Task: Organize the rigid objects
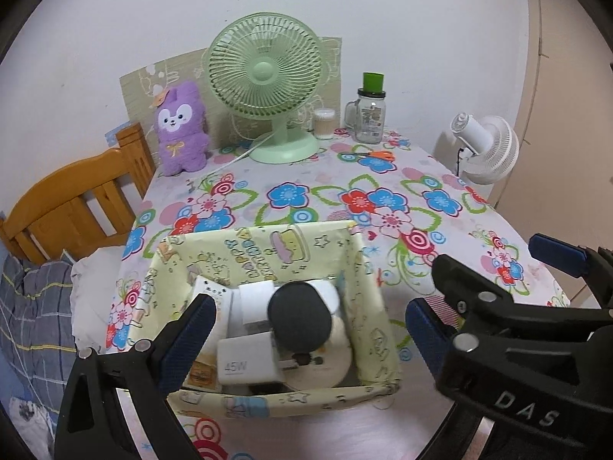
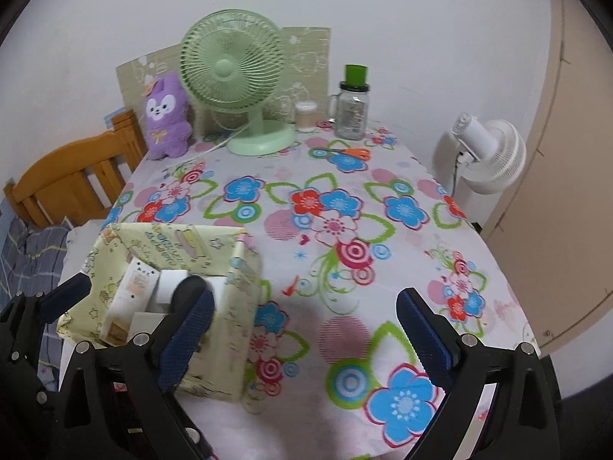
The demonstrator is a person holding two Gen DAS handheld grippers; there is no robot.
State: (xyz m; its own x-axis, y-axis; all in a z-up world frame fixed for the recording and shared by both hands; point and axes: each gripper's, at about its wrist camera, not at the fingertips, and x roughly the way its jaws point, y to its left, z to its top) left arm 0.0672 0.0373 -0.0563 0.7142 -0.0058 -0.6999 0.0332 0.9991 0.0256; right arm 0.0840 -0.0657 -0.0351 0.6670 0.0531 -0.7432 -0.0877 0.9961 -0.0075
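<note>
Floral table [image 1: 440, 230]: yellow box [image 1: 360, 268] holds chargers [image 1: 245, 364]

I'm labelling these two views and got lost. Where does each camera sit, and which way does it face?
Left wrist: on the left tongs, looking down into the yellow box of small items; the right tongs show at its right.
Right wrist: on the right tongs, over bare flowered tablecloth, box at left.
Shared: box, green fan, purple plush toy, glass jar.

"45W" on white charger [image 1: 245, 364]
</note>
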